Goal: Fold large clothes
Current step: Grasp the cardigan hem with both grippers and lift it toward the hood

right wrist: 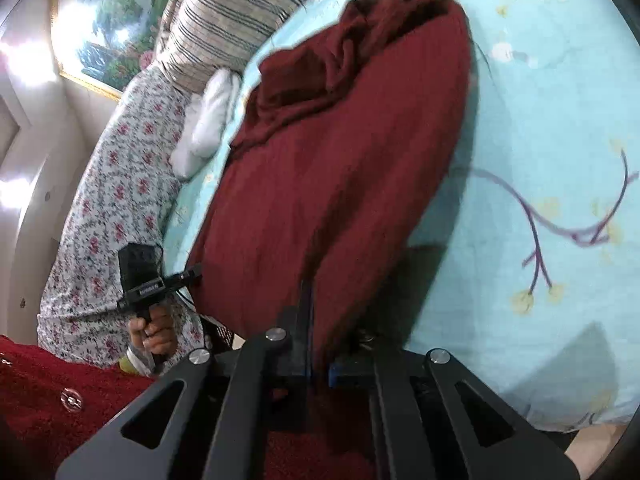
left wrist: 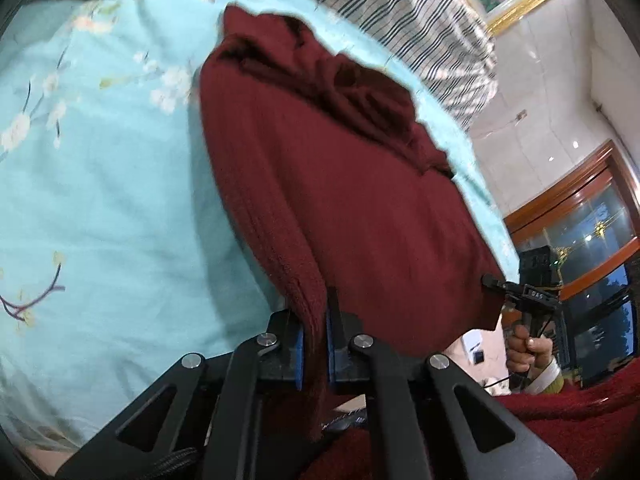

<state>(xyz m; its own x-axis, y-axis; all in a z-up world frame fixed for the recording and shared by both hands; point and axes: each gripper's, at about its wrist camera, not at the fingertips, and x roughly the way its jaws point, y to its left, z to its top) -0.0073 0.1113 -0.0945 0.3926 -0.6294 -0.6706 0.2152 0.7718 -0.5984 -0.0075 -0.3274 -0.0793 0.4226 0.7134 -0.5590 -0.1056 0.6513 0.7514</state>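
Nearest the lens on the left wrist: left gripper, jaws drawn narrow and pinching a ribbed hem corner of the maroon knit sweater, blue pads pressed against the cloth on both sides. Same on the right wrist: right gripper, jaws nearly together on the opposite hem corner of the sweater, fabric bunched between them. Hem lifted off the bed and stretched between the two grips, each tool visible from the other's camera with a hand round its handle.

Further out: body of the sweater sloping down onto the light-blue floral bedsheet, lying lengthwise away from the cameras. Further still, sleeves and neck end crumpled in a heap at the far end, not spread flat. Beyond that, a striped pillow, a white cloth bundle just beside the sweater's left edge, a flower-print quilt along the bed's side, and a framed landscape painting on the wall.

Step in hand, by the look of it: hem-to-shoulder fold, early in the task, bottom edge raised but not yet carried over. Next move likely: both grips travelling forward together, level and equally spaced, hem laid over the far end. Possible trouble: bunched sleeves trapped under the fold, leaving a lump.
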